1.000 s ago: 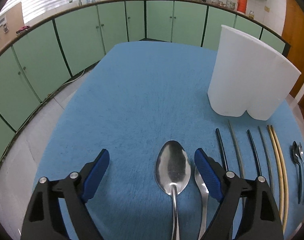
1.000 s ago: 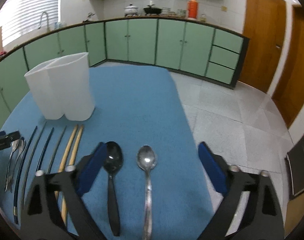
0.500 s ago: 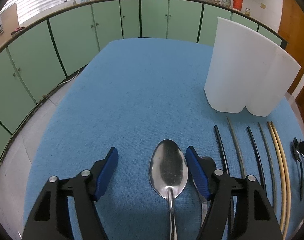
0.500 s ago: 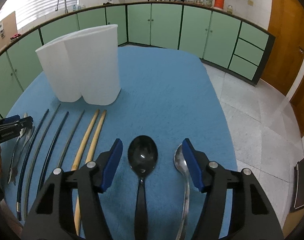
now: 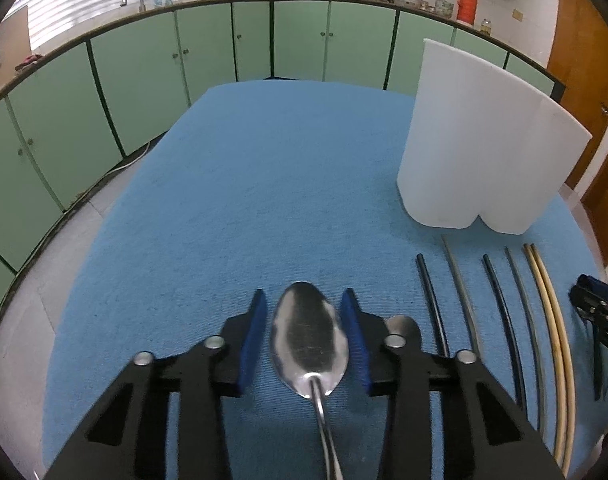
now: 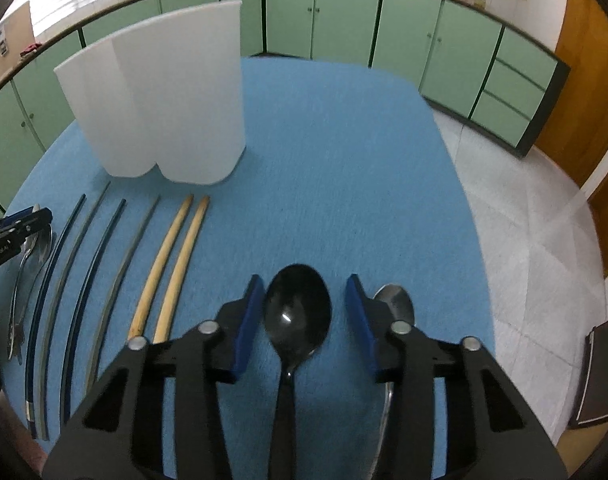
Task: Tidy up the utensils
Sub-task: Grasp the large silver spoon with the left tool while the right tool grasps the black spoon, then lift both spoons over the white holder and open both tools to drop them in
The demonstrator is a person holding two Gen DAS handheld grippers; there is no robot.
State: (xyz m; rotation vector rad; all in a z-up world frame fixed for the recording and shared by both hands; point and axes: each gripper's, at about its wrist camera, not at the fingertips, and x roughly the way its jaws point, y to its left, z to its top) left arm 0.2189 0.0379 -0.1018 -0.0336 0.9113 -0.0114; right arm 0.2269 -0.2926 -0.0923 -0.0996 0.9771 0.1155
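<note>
Lying flat on the blue table mat point(image 5: 264, 184), a big shiny metal spoon point(image 5: 308, 340) had its bowl between the blue pads of the left gripper point(image 5: 304, 336). The jaws had just been closing around it. The pads sat just beside the bowl's edges, but I cannot tell if they pressed on it yet. The bowl looked silver and a bit scratched, and its thin handle ran back toward the camera. A smaller metal spoon point(image 5: 401, 324) peeked out just right of the right pad.

In the right wrist view, a black spoon point(image 6: 296, 314) lay flat on the mat, smooth and glossy with a small bright glint in its bowl. The right gripper point(image 6: 302, 312) had just been closing too, with the black bowl between its pads and thin gaps on both sides. A silver spoon point(image 6: 395, 304) lay just right of it.

Between the two grippers lay dark chopsticks point(image 6: 76, 264) and a pale wooden pair point(image 6: 176, 252), side by side. A tall white holder point(image 6: 160, 108) with two rounded parts stood upright at the far end of them.
</note>
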